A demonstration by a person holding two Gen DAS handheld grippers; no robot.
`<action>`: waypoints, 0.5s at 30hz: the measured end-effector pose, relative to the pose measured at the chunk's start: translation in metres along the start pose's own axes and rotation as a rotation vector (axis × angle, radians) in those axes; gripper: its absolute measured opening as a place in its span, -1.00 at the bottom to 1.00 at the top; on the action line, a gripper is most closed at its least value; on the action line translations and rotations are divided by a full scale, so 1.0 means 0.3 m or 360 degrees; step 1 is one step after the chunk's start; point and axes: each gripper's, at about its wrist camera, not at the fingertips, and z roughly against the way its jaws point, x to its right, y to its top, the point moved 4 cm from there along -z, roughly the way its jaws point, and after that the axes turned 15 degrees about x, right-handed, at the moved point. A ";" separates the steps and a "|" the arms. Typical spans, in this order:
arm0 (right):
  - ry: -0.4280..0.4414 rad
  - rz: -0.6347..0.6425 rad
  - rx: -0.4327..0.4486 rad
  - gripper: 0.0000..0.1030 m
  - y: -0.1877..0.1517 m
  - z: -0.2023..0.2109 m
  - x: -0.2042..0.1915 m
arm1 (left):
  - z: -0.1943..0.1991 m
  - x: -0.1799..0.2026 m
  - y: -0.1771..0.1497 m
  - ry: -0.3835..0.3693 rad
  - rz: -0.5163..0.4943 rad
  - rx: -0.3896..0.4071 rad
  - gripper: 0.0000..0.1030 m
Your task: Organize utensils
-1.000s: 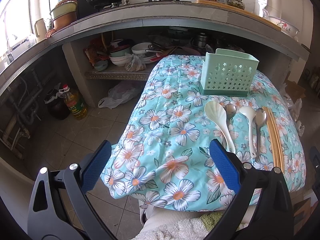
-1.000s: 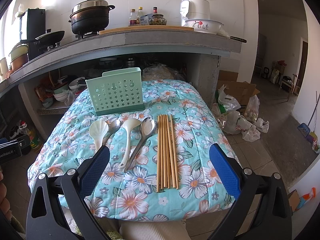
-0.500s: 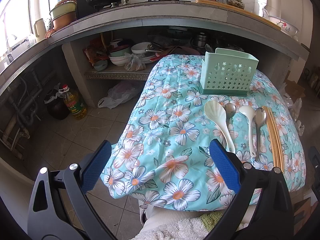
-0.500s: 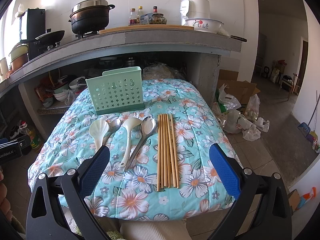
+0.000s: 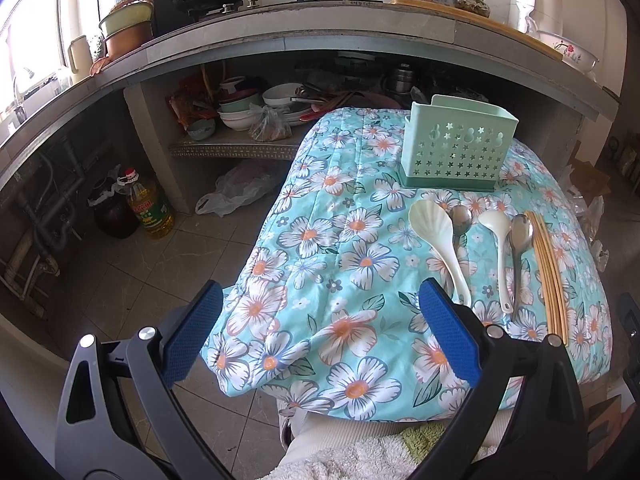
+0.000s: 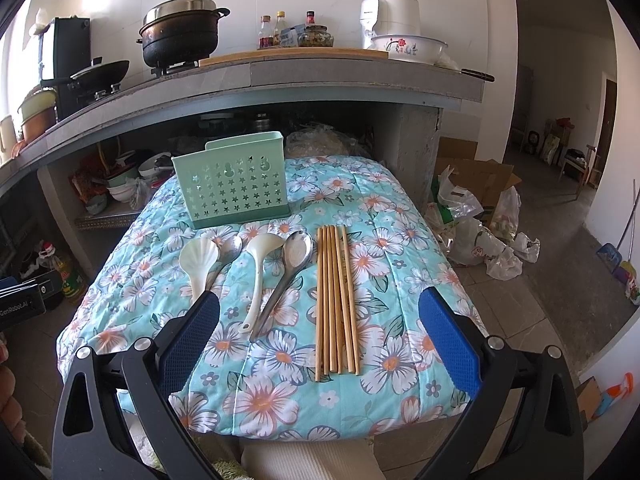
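No change over the last second: left gripper [image 5: 320, 332] and right gripper [image 6: 318, 336] still wide apart, holding nothing. Spoons [image 6: 256, 276] and chopsticks [image 6: 335, 300] lie mid-cloth; holder [image 6: 232, 182] at far edge. Sorting not begun.

Only legible text you've got: "GenRobot.AI" on the black device [image 6: 20, 307] at the right-wrist view's left edge; bottle labels unreadable.

green holder [image 6: 231, 184] upright, spoons [image 6: 256, 268], chopsticks [image 6: 335, 300] flat on floral cloth [image 6: 384, 240]
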 end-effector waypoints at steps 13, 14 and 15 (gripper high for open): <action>0.0000 -0.0004 -0.0004 0.88 -0.003 -0.001 0.000 | -0.001 0.000 0.000 0.0000 -0.0001 -0.0002 0.84; 0.0000 -0.0004 -0.0004 0.88 -0.003 -0.002 0.001 | -0.001 0.000 0.000 -0.0001 0.0000 -0.0003 0.84; 0.0001 -0.0004 -0.0004 0.88 -0.003 -0.003 0.001 | -0.001 0.000 0.000 0.0000 0.0000 -0.0003 0.84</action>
